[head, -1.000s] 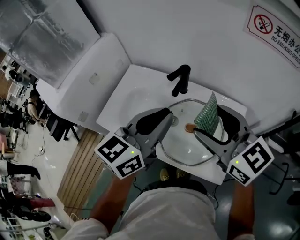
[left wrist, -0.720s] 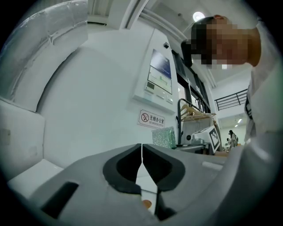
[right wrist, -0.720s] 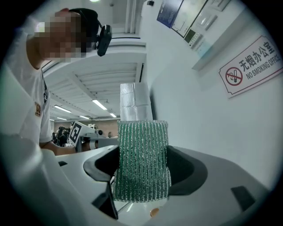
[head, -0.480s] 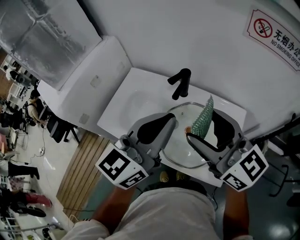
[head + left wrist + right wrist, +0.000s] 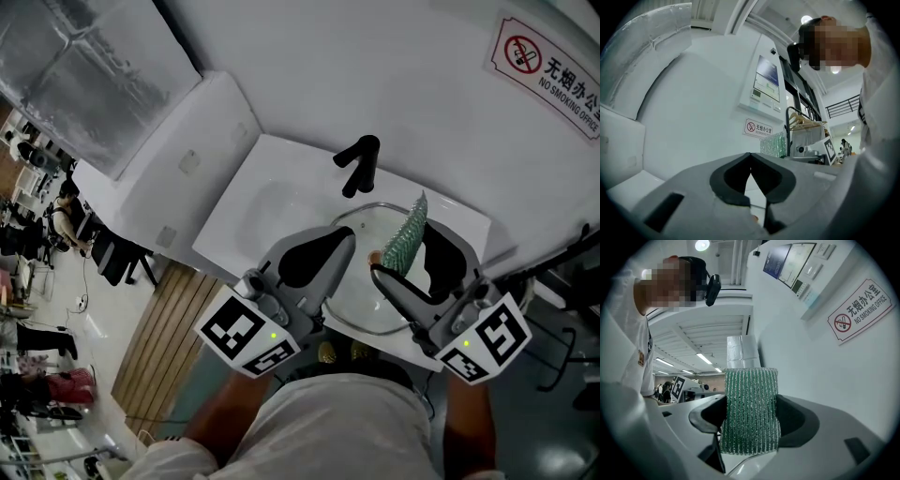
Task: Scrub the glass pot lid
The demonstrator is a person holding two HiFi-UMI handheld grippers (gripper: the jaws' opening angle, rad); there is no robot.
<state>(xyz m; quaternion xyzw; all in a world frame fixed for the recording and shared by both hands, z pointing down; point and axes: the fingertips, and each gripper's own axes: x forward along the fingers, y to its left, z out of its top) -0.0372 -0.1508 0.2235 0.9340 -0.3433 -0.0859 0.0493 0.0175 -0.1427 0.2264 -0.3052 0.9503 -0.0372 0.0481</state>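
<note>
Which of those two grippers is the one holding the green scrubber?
The right gripper: the green scrubber is clamped upright between its jaws. The left gripper has its jaws closed, with no scrubber in them.

scrub pad (image 5: 405, 236): green, silvery ribbed stripes
tap (image 5: 357, 161): black
sink (image 5: 272, 178): white
lid knob (image 5: 375, 258): brown
wall sign (image 5: 548, 70): white, red ring, black print

Looks like an open-plan office with a wash corner. Shows a no-smoking-office sign (image 5: 546, 64) on the white wall (image 5: 394, 75) up and right of the right tongs (image 5: 408, 255), a white sink counter (image 5: 253, 202) with black faucet (image 5: 356, 161) just beyond the left tongs (image 5: 345, 242), office chairs (image 5: 114, 255) far off to their left, strip lights (image 5: 707, 358) overhead.
</note>
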